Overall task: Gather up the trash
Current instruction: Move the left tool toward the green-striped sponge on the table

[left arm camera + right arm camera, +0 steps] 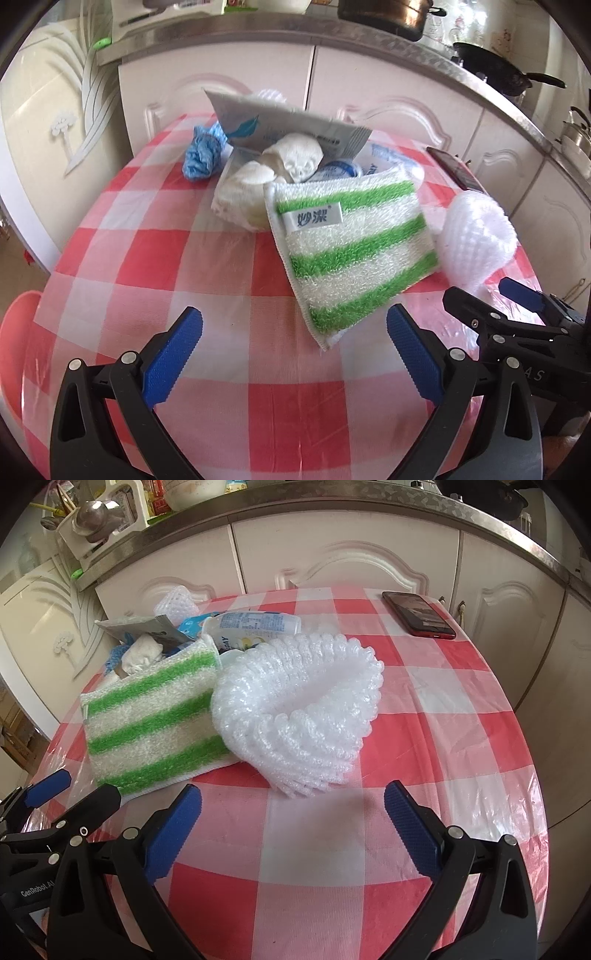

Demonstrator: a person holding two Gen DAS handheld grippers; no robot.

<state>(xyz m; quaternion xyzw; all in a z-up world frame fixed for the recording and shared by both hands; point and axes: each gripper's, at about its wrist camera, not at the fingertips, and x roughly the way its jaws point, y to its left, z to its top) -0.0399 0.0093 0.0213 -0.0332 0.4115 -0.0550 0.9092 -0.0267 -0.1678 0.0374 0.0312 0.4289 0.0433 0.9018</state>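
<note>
On the checked table (236,280), trash pile (295,162) beside striped cloth (351,254).

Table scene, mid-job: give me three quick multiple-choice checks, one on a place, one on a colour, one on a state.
1. Where does the phone lie?
A. on the table's far right
B. under the cloth
C. on the counter

2. What colour are the stripes on the cloth?
A. blue
B. green
C. red

3. How does the right gripper stand?
A. shut on the foam net
B. shut on nothing
C. open, holding nothing

1 A: it rests on the checked tablecloth near the far edge.
2 B: green bands on white.
3 C: the foam net lies beyond the spread fingers.
</note>
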